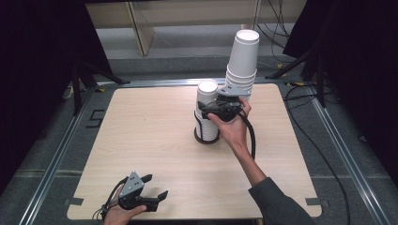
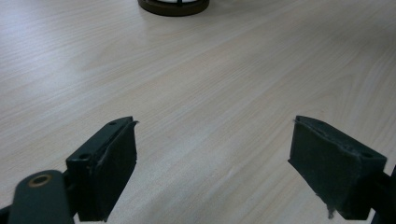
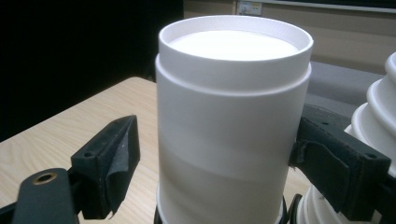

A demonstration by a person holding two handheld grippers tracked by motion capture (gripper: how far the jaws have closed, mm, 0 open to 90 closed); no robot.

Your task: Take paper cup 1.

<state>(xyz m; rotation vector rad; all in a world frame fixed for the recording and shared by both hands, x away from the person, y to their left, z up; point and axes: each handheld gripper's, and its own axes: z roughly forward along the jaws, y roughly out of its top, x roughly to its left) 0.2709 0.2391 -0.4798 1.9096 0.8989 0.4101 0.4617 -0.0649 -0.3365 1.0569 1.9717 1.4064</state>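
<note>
Nearest me, the left gripper (image 1: 152, 194) rests at the table's (image 1: 155, 122) near edge, jaws spread and empty. At mid-table the right gripper (image 1: 212, 108) straddles the upright cup stack (image 1: 207, 101), unclenched (one pad stands clear). A taller stack (image 1: 242, 61) stands beyond.

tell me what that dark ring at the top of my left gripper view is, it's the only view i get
observer: It is the base of a holder with a white cup standing in it.
operator: where's the right gripper
observer: The right gripper is at that cup with a jaw on each side. One pad stands clear of the cup's wall, so it is not gripping.
operator: any other cups out there
observer: Yes, a tall stack stands just behind the cup, near the far edge of the table.
</note>
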